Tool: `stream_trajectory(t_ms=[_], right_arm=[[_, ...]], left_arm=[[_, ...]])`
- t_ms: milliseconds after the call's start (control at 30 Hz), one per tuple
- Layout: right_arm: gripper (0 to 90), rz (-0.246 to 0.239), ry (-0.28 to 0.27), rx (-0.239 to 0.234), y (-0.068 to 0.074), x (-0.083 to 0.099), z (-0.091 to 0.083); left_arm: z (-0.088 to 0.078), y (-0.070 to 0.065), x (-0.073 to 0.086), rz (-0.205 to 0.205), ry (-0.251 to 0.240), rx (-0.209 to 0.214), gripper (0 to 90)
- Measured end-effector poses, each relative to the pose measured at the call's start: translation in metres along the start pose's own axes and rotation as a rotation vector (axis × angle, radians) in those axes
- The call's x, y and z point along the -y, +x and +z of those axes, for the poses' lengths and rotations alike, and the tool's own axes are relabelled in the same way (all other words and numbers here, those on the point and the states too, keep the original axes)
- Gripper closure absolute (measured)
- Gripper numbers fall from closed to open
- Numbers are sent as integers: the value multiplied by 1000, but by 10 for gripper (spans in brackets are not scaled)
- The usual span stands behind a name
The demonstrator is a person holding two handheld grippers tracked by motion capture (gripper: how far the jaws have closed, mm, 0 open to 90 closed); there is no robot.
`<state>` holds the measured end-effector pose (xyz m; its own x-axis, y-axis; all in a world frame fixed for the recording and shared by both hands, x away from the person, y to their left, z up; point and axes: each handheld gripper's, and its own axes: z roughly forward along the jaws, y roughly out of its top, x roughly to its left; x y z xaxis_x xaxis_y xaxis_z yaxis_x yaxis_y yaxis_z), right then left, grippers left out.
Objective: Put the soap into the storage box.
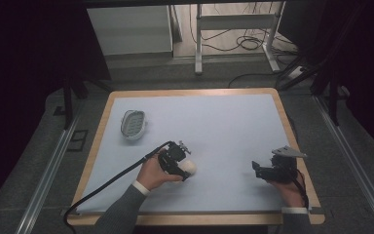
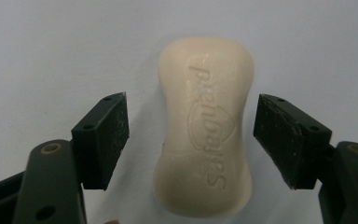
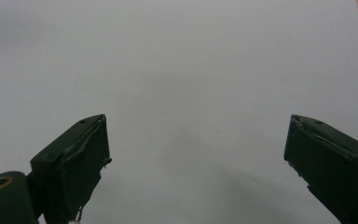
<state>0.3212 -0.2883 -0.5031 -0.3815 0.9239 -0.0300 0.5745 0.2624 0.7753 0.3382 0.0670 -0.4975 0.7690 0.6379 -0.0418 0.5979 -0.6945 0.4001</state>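
A cream bar of soap (image 2: 204, 130) lies flat on the pale blue mat (image 1: 224, 126) that covers the wooden surface (image 1: 95, 146), in the near half and a little left of the middle. Its stamped lettering faces up. In the high view the soap (image 1: 189, 167) shows as a pale lump just beyond the left tool (image 1: 185, 168), which the person's left hand (image 1: 155, 173) holds low over it, a black cable trailing back toward the near left corner.

In the left tool view the left tool (image 2: 191, 135) straddles the bar at its narrow waist: one pad stands on each long side, with a strip of mat showing between each pad and the soap, so the jaws are open and grip nothing.

The right tool (image 1: 256, 169) sits well apart at the near right of the mat, held in the right hand (image 1: 289, 187). In its own view the right tool (image 3: 196, 154) has its jaws spread wide over bare mat, with nothing between them.

A grey oval soap dish (image 1: 134, 125) rests near the far left corner of the mat, well away from the soap.
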Motion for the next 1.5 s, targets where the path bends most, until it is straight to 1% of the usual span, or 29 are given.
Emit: stream_trajectory(t_ms=[133,200,267,300,333,367,400,433,600,733,800,833,1033,1267,1367,1500], right_arm=[[63,5,-1,2,-1,0,0],[63,4,-2,4,-1,0,0],[63,6,-2,5,-1,0,-1],[63,6,-2,5,-1,0,-1],[63,6,-3,6,-2,0,-1],[63,7,-3,8,-2,0,-1],[63,12,-3,12,-2,0,-1],[63,12,-3,12,-2,0,-1],[63,12,-2,14,-2,0,-1],[63,15,-2,16,-3,0,-1],[63,17,-3,17,-3,0,-1],[63,17,-4,18,-4,0,-1],[63,16,-5,19,-3,0,-2],[63,17,-2,20,-4,0,-1],[63,23,-7,8,-3,0,-2],[63,19,-4,17,-4,0,-1]], left_arm=[[8,1,3,6,26,8,282],[11,1,4,11,38,2,305],[12,1,4,10,36,-1,343],[11,1,4,11,31,-2,343],[11,0,5,1,20,7,374],[10,0,6,6,20,9,401],[10,-1,6,4,16,7,465],[10,-1,7,-2,5,6,465],[8,1,8,-9,-2,16,487],[6,3,10,-17,-12,4,493],[3,5,10,-19,-15,5,493],[1,6,11,-26,-23,5,493],[-10,9,12,-31,-56,17,494],[-23,17,12,-44,-85,10,494],[-27,19,12,-55,-102,3,494],[-33,23,12,-62,-115,4,495]])
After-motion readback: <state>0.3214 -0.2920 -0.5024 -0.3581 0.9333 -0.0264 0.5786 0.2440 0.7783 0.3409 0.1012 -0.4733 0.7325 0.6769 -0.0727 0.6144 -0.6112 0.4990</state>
